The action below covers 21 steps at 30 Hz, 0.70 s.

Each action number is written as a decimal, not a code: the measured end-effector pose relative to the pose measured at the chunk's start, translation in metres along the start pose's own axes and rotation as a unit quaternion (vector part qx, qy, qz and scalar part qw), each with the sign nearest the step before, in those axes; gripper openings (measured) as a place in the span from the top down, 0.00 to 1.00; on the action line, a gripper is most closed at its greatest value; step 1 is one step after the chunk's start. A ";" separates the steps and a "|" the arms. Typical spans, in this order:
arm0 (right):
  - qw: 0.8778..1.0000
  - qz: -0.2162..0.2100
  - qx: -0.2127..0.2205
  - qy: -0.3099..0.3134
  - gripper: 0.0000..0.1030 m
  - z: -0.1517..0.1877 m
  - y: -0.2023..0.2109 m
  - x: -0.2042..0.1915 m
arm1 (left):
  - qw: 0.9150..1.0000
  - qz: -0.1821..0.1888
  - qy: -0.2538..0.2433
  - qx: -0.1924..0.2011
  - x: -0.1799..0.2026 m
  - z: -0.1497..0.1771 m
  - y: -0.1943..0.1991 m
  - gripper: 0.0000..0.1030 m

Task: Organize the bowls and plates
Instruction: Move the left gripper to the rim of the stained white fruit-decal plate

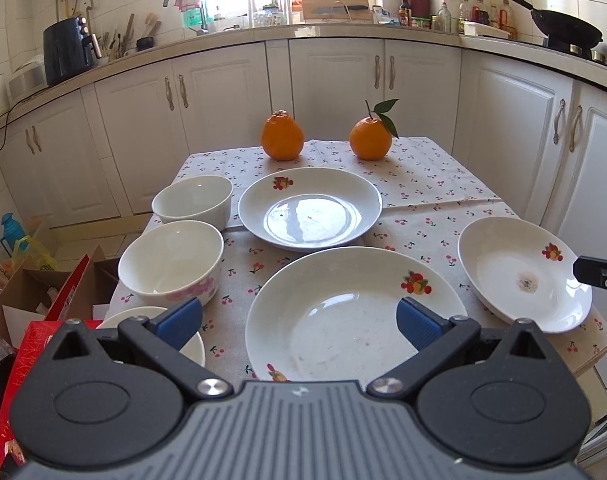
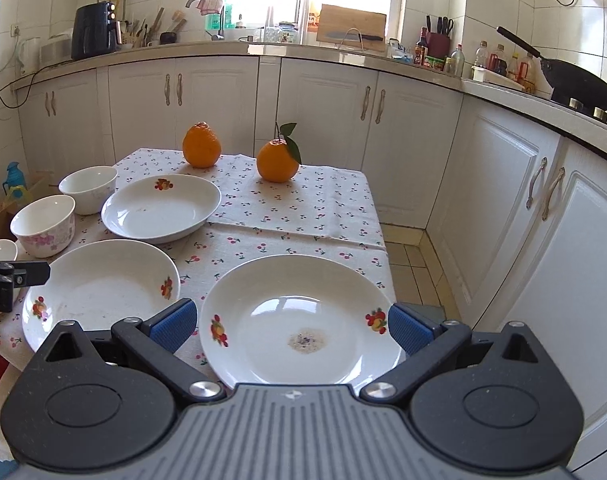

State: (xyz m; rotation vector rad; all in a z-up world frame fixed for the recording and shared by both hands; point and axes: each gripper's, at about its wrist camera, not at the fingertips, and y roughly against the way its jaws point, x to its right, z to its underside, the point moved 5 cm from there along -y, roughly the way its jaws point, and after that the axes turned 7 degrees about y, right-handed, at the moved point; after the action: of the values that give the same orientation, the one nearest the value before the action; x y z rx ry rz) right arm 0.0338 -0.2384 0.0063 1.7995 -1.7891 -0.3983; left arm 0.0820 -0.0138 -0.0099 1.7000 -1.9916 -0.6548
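Plates and bowls sit spread over the cherry-print cloth [image 1: 423,184] on the bench. From the left wrist, the left gripper [image 1: 299,322] hovers low over the near plate [image 1: 343,320], its blue fingers [image 1: 179,320] wide apart and holding nothing. A far plate [image 1: 309,208] lies beyond it, two empty bowls [image 1: 171,260] stand to the left, and two oranges [image 1: 282,136] rest at the back.

From the right wrist, the right gripper [image 2: 291,326] hangs over the stained plate [image 2: 299,320], fingers spread on either side of it without touching. A small crumbly smear [image 2: 307,340] marks that plate's middle.
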 end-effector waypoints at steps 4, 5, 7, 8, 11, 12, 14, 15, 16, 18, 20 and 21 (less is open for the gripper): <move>1.000 0.002 -0.012 0.012 0.00 0.016 -0.006 0.012 | 0.999 0.049 -0.001 -0.002 0.007 -0.006 -0.004 0.01; 1.000 -0.002 -0.015 0.013 0.00 0.021 -0.007 0.014 | 0.998 0.059 -0.005 -0.001 0.010 -0.008 -0.004 0.01; 1.000 -0.013 -0.019 0.011 0.00 0.031 -0.010 0.018 | 0.997 0.074 -0.018 -0.003 0.017 -0.011 -0.006 0.01; 1.000 -0.016 -0.023 0.008 0.00 0.036 -0.011 0.020 | 0.997 0.077 -0.026 -0.005 0.021 -0.013 -0.007 0.01; 0.999 -0.023 -0.031 0.004 0.00 0.051 -0.016 0.023 | 0.995 0.084 -0.051 -0.010 0.036 -0.017 -0.011 0.01; 0.999 -0.026 -0.033 0.004 0.00 0.056 -0.018 0.024 | 0.994 0.088 -0.056 -0.010 0.041 -0.018 -0.013 0.01; 0.999 -0.036 -0.036 -0.001 0.00 0.066 -0.022 0.024 | 0.993 0.098 -0.067 -0.017 0.050 -0.020 -0.016 0.01; 0.998 -0.043 -0.039 -0.003 0.00 0.070 -0.024 0.023 | 0.992 0.104 -0.074 -0.023 0.055 -0.021 -0.018 0.01; 0.998 -0.050 -0.039 -0.002 0.00 0.074 -0.027 0.022 | 0.991 0.108 -0.079 -0.026 0.058 -0.021 -0.020 0.01; 0.998 -0.057 -0.035 0.002 0.00 0.080 -0.032 0.021 | 0.989 0.115 -0.090 -0.031 0.068 -0.023 -0.024 0.01; 0.997 -0.068 -0.030 0.004 0.00 0.084 -0.039 0.019 | 0.987 0.120 -0.101 -0.034 0.077 -0.026 -0.028 0.01; 0.997 -0.073 -0.026 0.001 0.00 0.085 -0.042 0.020 | 0.986 0.124 -0.107 -0.038 0.081 -0.027 -0.030 0.01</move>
State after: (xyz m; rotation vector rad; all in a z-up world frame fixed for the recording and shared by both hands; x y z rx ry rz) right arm 0.0205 -0.2760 -0.0822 1.8986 -1.6369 -0.4952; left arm 0.1095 -0.1002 -0.0052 1.3557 -2.2461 -0.8414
